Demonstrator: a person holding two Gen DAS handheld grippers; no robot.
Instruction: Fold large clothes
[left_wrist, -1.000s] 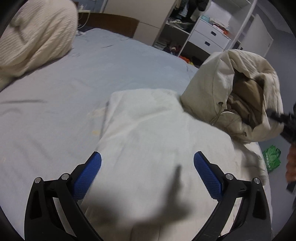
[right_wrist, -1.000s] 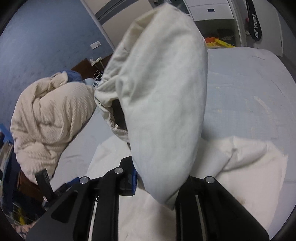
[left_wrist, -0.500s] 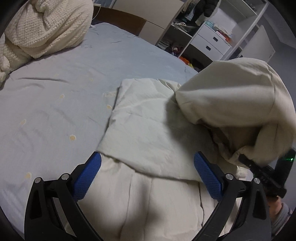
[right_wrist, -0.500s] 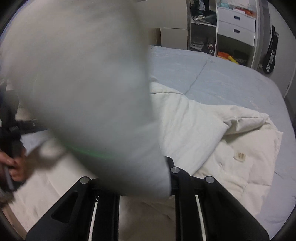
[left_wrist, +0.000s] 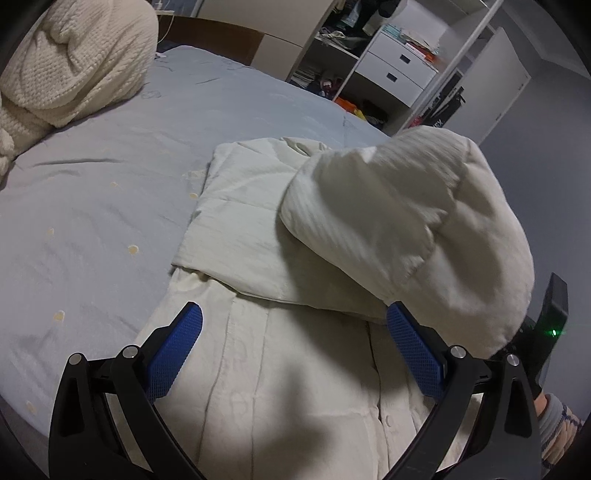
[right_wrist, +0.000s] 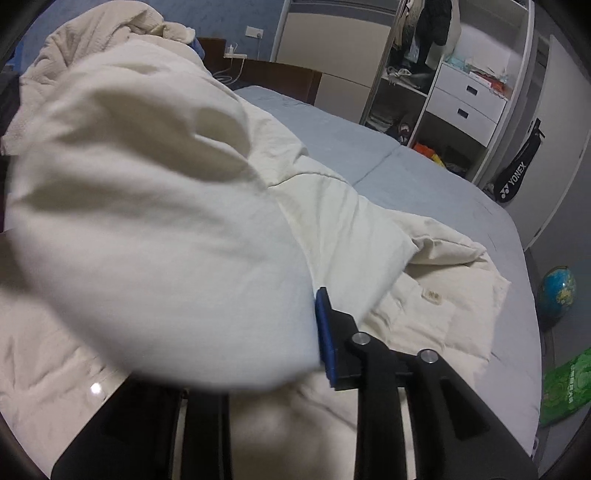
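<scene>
— Left wrist view first: what does the garment look like?

— A large cream coat (left_wrist: 258, 369), padded and quilted in long seams, lies spread on the pale blue bed (left_wrist: 92, 221); one panel is folded flat across the body, with a snap showing near the front edge; the hood (left_wrist: 406, 236) bulges up in a rounded, puffy lump, lifted off the rest.

— And the left gripper (left_wrist: 291, 354)?

— Its blue fingers (left_wrist: 173, 350) stand wide apart above the coat, holding nothing.

— The right gripper (right_wrist: 258, 354)?

— From its own camera the hood (right_wrist: 147, 240) fills the left half, blurred; one blue pad (right_wrist: 325, 339) presses against the fabric, the other finger is hidden behind it, so the fingers look clamped on the hood; a small label (right_wrist: 432, 295) shows on the coat's lining beyond.

— Anything else on the bed?

— A knitted cream blanket (left_wrist: 66, 62), heaped by the headboard, well apart from the coat.
</scene>
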